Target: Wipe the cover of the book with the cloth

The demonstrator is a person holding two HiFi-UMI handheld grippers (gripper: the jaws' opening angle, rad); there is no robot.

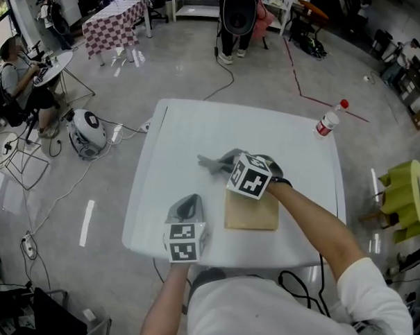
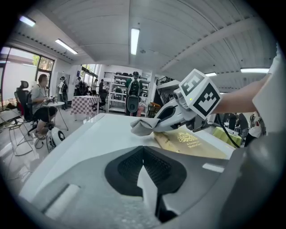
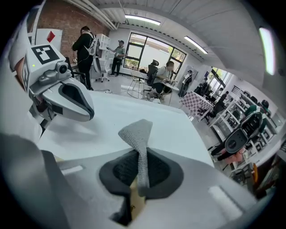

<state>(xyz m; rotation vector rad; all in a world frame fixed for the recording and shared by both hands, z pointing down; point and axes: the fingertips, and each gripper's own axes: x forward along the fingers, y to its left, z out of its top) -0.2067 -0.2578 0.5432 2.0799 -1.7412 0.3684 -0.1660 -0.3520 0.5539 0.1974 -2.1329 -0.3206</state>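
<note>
Grey woven cloth (image 3: 136, 132) is pinched between the 2 jaws of the right gripper (image 3: 139, 172), its loose end fanning out beyond the tips. This gripper reaches over the far left part of the tan hardcover book with gold print (image 1: 252, 211). The cloth trails past the book's far edge toward the white tabletop (image 1: 194, 129); contact with the cover can't be confirmed. The book lies flat near the table's near edge, right of centre. The left gripper (image 2: 144, 167) sits just left of the book, jaws pressed together on nothing.

Step, as judged: cloth in hand, wiping stroke at its far end or about to start. The next move calls for laying the cloth on the cover and drawing it nearward. The book looks light, so it may slide unless the left gripper steadies it.
</note>
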